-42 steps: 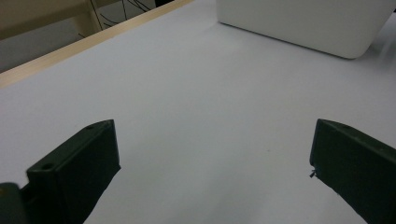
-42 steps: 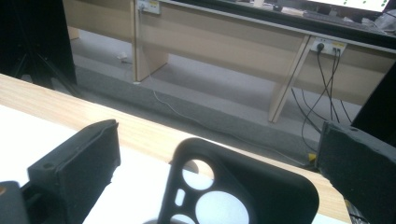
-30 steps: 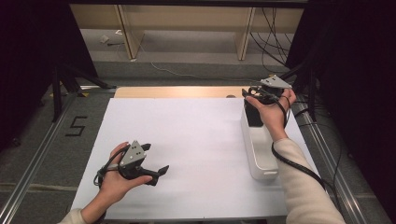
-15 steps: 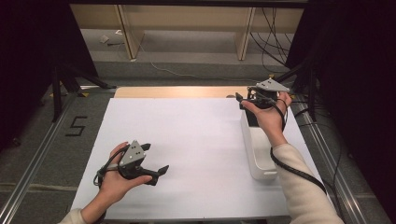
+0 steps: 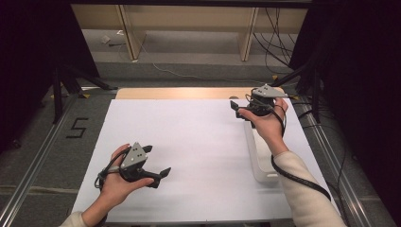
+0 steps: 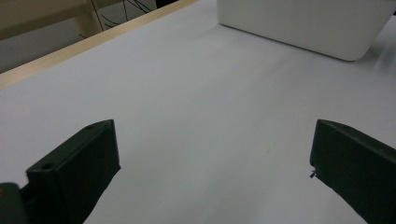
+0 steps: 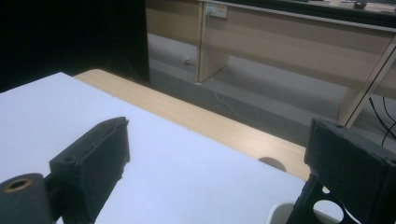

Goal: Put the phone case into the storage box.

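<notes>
Since the earlier frames the right gripper [image 5: 242, 109] has been carried leftward across the far end of the white bin [image 5: 259, 161], its jaws having closed a touch within that second, with nothing between them; the left gripper [image 5: 158, 165] is seen where it was, low over the near left of the table. Nearest the person, the left gripper is held with its jaws spread wide and empty, only bare white sheet showing between them in the left gripper view. Farther off, on the right side, the long white bin is found lying lengthwise on the sheet, its far end under the right hand [image 5: 265, 124]. The right gripper is held above that far end, jaws wide apart and gripping nothing; in the right gripper view a pale curved rim [image 7: 280, 212], probably the bin's, is glimpsed low between the jaws. If the bin is to be taken, it is judged that the jaws should be lowered squarely astride one wall before being closed, so that the light box is not tipped or pushed along the smooth sheet. The table [image 5: 189, 92] is covered by white paper, a strip of bare wood being left at its far edge. Beyond it, grey floor, loose cables and wooden furniture legs are seen, with dark curtains at both sides.
</notes>
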